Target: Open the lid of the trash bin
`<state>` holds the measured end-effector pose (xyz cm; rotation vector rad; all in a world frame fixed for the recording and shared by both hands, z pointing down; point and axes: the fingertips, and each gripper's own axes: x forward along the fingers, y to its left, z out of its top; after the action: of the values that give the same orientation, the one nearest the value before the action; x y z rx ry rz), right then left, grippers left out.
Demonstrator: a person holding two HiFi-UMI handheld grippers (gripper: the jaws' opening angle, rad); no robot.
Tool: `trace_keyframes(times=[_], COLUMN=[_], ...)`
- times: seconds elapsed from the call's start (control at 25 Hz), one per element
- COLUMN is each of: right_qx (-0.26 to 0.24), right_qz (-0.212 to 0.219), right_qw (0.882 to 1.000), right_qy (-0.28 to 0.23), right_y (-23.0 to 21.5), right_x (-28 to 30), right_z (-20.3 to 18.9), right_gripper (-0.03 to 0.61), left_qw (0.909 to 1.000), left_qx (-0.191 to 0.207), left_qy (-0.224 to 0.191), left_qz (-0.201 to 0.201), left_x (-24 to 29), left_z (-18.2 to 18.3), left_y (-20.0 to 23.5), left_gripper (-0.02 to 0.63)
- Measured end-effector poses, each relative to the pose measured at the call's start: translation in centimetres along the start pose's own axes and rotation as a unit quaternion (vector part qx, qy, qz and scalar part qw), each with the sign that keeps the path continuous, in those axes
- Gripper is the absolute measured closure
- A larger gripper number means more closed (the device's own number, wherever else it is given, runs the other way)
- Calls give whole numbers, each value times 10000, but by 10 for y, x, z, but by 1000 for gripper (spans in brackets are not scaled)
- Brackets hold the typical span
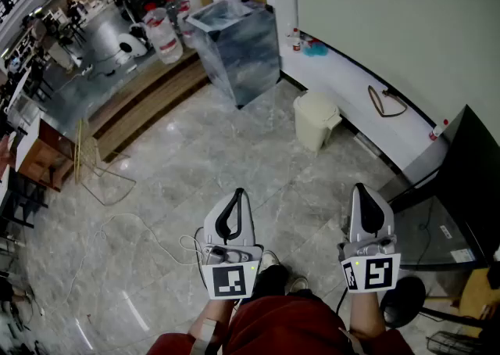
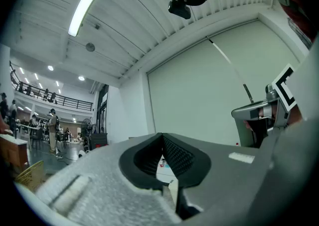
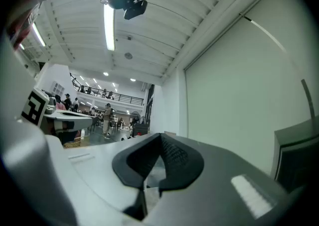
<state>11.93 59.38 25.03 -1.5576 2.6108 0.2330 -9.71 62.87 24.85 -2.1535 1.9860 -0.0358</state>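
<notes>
Left hand-held gripper (image 1: 238, 191) low by person's knees, jaws together at tips, nothing between; right hand-held gripper (image 1: 359, 187) beside it, likewise closed and empty. Both point ahead over marble floor (image 1: 234, 150). Trash bin (image 1: 316, 120) well ahead of right one, near white ledge (image 1: 367, 103), upright, long axis vertical, lid (image 1: 316, 102) down on top. Bin shows only in head view; gripper views tilt up to ceiling (image 2: 124, 16) and wall (image 3: 239, 95)
</notes>
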Motion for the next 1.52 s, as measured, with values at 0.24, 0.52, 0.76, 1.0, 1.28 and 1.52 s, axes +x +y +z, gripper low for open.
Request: trace_keyframes(times=[0.24, 0.52, 0.76, 1.0, 1.28, 1.52], right_qx=[30, 14, 229, 169, 43, 60], right_qz=[104, 379, 477, 547, 626, 712], right_qw=[9999, 9992, 9983, 9980, 9975, 9969], right_qy=[-11, -91, -254, -281, -336, -317], right_y=[1, 12, 12, 12, 13, 22], right_x=[-51, -65, -54, -24, 33, 99], right_z=[11, 18, 22, 15, 11, 9], right_gripper=[578, 578, 578, 578, 578, 578], left_qw=[9999, 9995, 9988, 9989, 9981, 9980], left_qx=[-34, 53, 34, 105, -15, -5], left_qy=[51, -2, -113, -125, -377, -344], left_qz=[92, 320, 472, 450, 488, 533], left_x=[-47, -76, -73, -48, 0, 49], left_z=[17, 27, 30, 17, 13, 6], left_y=[-25, -28, -21, -6, 20, 60], left_gripper=[611, 611, 611, 611, 611, 611])
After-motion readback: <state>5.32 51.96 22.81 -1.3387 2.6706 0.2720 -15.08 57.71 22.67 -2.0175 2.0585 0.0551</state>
